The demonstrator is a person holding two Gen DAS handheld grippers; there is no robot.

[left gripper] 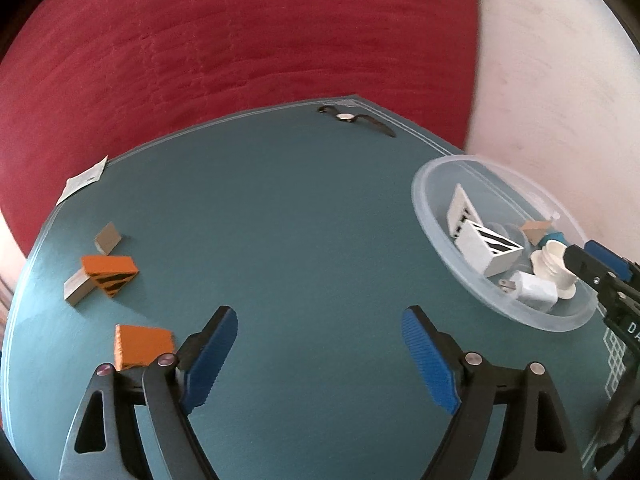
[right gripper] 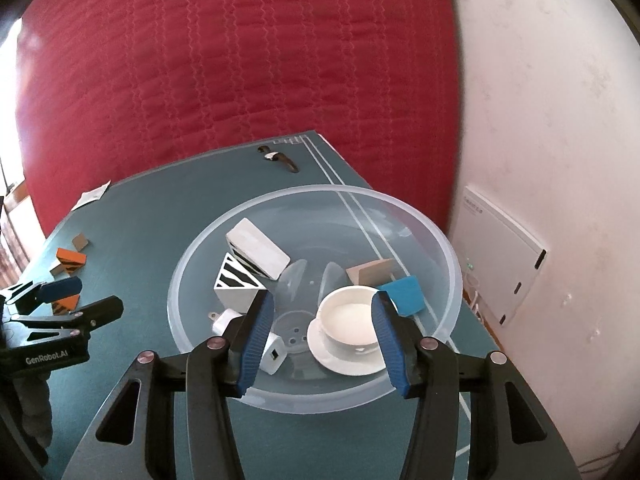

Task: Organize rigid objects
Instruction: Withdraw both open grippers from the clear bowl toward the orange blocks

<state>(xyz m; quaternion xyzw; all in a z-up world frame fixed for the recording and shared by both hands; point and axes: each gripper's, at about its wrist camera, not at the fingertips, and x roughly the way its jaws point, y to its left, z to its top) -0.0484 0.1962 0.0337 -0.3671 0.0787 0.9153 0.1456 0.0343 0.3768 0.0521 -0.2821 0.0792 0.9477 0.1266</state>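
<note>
Left wrist view: my left gripper (left gripper: 318, 354) gapes wide, nothing between its pads.
Nearest target: orange block (left gripper: 141, 345) at nine o'clock, just beside the left finger, long axis running across.
Bowl (left gripper: 436, 216): two o'clock.
Right gripper (right gripper: 320, 332): jaws part-open over the bowl, straddling the white cup (right gripper: 347, 318) without pressing it.
Nearer hand: left.

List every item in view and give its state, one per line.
left gripper: open, empty, above the mat
right gripper: open, over the bowl, holding nothing
clear bowl: upright on the mat, partly filled
white cup: upright in the bowl on its base
white charger: lying in the bowl
orange blocks: loose on the mat, outside the bowl
wristwatch: lying flat at the mat's far edge
</note>
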